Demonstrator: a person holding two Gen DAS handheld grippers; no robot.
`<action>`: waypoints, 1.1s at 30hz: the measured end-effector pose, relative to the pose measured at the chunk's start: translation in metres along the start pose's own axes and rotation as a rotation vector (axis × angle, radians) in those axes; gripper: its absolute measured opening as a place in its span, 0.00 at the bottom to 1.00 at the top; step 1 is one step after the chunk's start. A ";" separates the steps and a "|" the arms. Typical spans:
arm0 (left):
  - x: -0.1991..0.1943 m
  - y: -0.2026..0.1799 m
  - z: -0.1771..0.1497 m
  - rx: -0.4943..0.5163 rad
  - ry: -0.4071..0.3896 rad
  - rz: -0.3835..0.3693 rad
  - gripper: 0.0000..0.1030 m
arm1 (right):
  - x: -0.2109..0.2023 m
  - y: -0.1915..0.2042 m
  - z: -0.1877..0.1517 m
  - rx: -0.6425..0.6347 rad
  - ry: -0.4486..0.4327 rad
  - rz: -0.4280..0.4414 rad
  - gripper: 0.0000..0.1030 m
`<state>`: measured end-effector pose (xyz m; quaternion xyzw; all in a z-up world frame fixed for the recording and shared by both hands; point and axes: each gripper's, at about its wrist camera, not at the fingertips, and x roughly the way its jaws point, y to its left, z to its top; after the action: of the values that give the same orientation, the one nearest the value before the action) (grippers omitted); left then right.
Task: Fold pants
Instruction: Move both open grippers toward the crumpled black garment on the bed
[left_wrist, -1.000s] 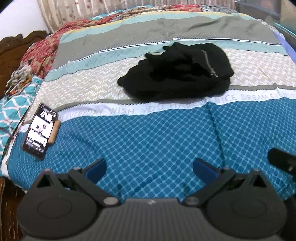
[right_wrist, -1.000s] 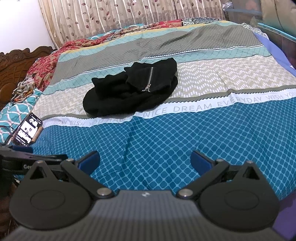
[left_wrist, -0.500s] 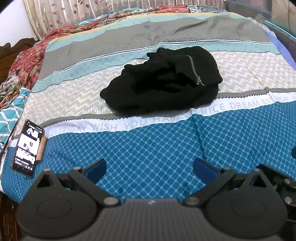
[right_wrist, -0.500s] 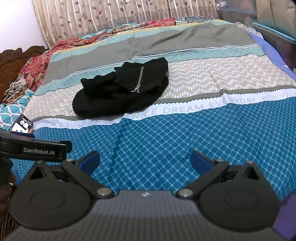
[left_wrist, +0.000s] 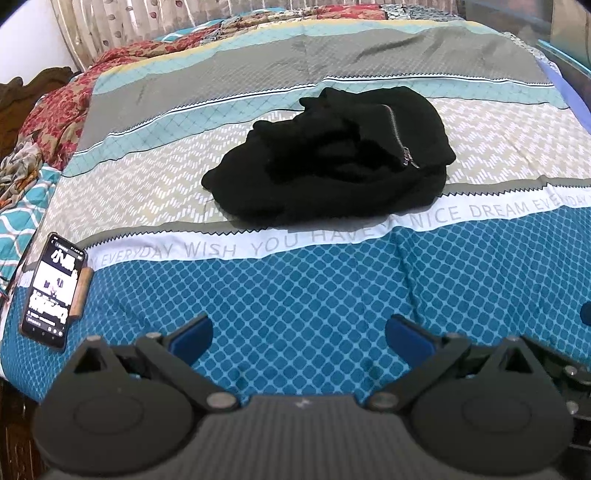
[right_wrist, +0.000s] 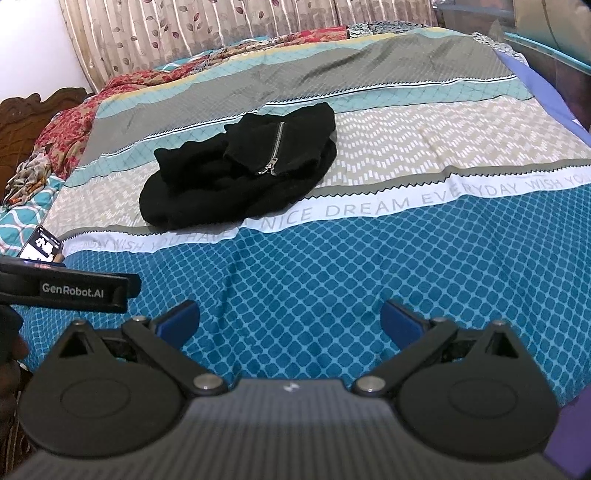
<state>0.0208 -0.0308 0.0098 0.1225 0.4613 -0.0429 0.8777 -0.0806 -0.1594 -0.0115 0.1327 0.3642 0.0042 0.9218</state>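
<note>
A crumpled heap of black pants (left_wrist: 332, 162) with a silver zipper (left_wrist: 397, 136) lies on the striped bedspread (left_wrist: 295, 295), on its beige band above the white lettered stripe. It also shows in the right wrist view (right_wrist: 240, 177). My left gripper (left_wrist: 299, 336) is open and empty, held over the blue checked band near the bed's front edge, well short of the pants. My right gripper (right_wrist: 290, 319) is open and empty too, over the same blue band. The left gripper's body (right_wrist: 70, 290) shows at the left of the right wrist view.
A phone (left_wrist: 51, 291) with a lit screen lies at the bed's left front corner, also seen in the right wrist view (right_wrist: 40, 247). Patterned quilts (left_wrist: 55, 110) are bunched along the left side. A curtain (right_wrist: 221, 37) hangs behind the bed. A wooden headboard (right_wrist: 33, 118) stands left.
Both grippers shifted a little over the bed, changing the view of the pants. The left gripper's body has come further into the right wrist view. The pants have not moved.
</note>
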 end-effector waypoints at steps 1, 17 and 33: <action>0.000 0.001 0.000 -0.002 -0.001 0.001 1.00 | 0.000 0.001 0.000 -0.003 0.001 0.001 1.00; -0.001 0.013 0.002 -0.028 -0.013 0.007 1.00 | 0.005 0.008 0.002 -0.035 0.003 -0.006 1.00; 0.000 0.027 0.010 -0.055 -0.039 0.034 1.00 | 0.011 0.011 0.003 -0.046 0.016 -0.009 1.00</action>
<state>0.0339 -0.0075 0.0200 0.1055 0.4431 -0.0177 0.8901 -0.0690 -0.1484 -0.0141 0.1099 0.3720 0.0094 0.9216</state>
